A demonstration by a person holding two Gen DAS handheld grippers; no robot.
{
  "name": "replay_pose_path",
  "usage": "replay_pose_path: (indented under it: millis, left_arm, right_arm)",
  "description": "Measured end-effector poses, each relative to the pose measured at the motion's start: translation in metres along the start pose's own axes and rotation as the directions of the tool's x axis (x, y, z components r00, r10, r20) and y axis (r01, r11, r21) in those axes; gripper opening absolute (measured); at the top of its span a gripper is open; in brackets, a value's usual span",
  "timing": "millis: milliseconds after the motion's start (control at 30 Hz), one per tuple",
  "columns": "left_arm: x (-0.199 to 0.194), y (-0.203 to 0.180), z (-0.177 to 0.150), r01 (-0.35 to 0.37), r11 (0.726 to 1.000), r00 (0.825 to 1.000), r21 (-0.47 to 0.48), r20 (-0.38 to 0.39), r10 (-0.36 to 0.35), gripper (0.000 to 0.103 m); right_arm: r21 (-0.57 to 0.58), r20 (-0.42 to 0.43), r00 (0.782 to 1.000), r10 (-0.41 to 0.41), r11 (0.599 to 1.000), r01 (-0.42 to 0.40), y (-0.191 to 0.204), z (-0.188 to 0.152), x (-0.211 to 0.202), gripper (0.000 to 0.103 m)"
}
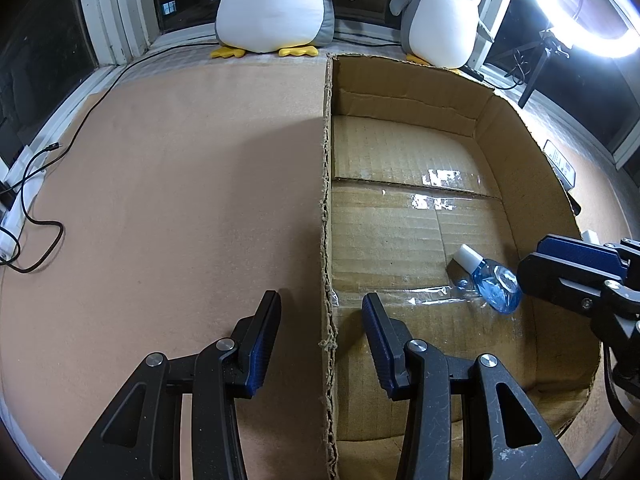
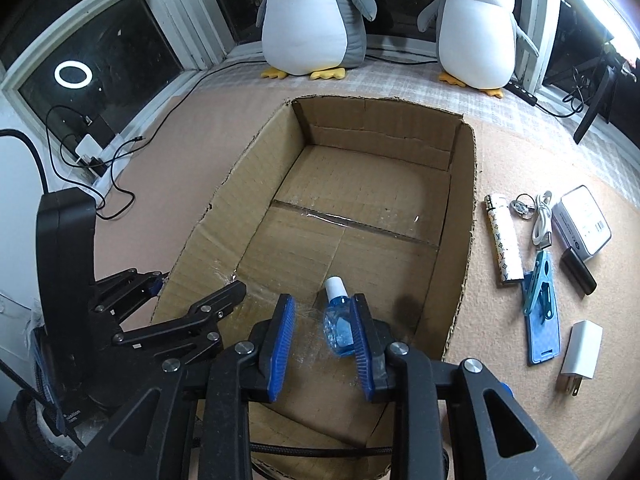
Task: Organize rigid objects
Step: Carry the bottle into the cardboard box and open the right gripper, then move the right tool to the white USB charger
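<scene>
A small clear blue bottle point(image 1: 494, 282) with a white cap lies on its side on the floor of an open cardboard box point(image 1: 326, 160), near the front right corner. My right gripper point(image 2: 324, 300) is open around the bottle point(image 2: 340, 326); the bottle rests against the right finger, with a gap to the left finger. In the left wrist view the right gripper point(image 1: 530, 258) reaches in over the box's right wall. My left gripper point(image 1: 321, 300) is open and empty, straddling the box's left wall point(image 2: 192, 236).
On the mat right of the box lie a patterned white lighter point(image 2: 505, 246), a white cable point(image 2: 542, 216), a white case point(image 2: 582, 216), a black block point(image 2: 578, 272), a blue clip point(image 2: 542, 308) and a white charger plug point(image 2: 580, 350). Two plush penguins point(image 2: 316, 12) stand behind. Cables point(image 1: 36, 208) run at the left.
</scene>
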State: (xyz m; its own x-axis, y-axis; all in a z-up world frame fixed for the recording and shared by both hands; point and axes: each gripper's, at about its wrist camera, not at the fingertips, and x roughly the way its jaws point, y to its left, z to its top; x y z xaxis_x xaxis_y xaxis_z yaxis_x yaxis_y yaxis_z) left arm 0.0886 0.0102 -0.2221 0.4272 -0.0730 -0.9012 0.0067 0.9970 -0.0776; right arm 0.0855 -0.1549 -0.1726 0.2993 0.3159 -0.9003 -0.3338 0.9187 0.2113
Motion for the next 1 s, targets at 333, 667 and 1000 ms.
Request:
replay_pose_path:
  millis: [333, 667, 1000]
  left_arm:
    - [0.0, 0.001, 0.0, 0.001, 1.0, 1.0, 0.002, 0.0, -0.001, 0.046]
    - [0.0, 0.001, 0.0, 0.0, 1.0, 1.0, 0.003, 0.001, 0.0, 0.046]
    - [-0.001, 0.0, 0.0, -0.001, 1.0, 1.0, 0.005, 0.003, 0.001, 0.046]
  right_arm:
    - [0.107, 0.09, 0.996, 0.012, 0.994, -0.022, -0.036, -0.008, -0.05, 0.033]
    - [0.293, 0.105, 0.987, -0.124, 0.952, 0.088, -0.127, -0.03, -0.089, 0.048]
    - [0.41, -0.036, 0.983, -0.181, 0.894, 0.18, -0.203, -0.047, -0.066, 0.051]
